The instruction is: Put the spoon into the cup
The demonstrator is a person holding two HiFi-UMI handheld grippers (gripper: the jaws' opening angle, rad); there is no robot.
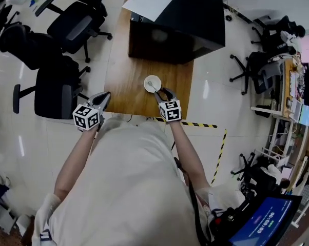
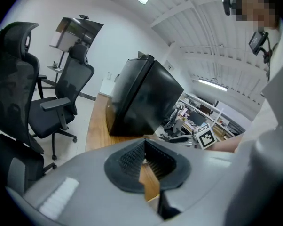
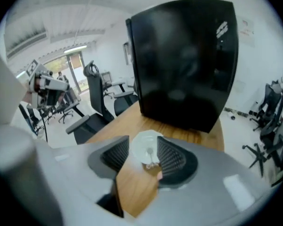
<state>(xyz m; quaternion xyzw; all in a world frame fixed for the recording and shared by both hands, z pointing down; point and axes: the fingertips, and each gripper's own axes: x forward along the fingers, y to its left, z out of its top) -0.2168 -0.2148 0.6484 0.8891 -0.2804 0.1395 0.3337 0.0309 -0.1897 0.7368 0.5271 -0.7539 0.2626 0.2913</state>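
Observation:
A white cup (image 1: 147,80) stands on the wooden table (image 1: 122,81) near its front edge. A spoon (image 1: 152,86) sits in the cup, and in the right gripper view its handle (image 3: 151,155) rises from the cup (image 3: 142,146). My right gripper (image 1: 163,93) hovers just on the near side of the cup, open, with nothing pressed between its pads (image 3: 171,158). Over the table's left front corner my left gripper (image 1: 103,98) is held, away from the cup. Its jaws meet at the tips (image 2: 144,147) and hold nothing.
A large black box (image 1: 177,22) with a white sheet (image 1: 150,0) on top fills the far end of the table. Black office chairs (image 1: 54,88) stand left of the table. Yellow-black tape (image 1: 198,124) marks the floor at the near right.

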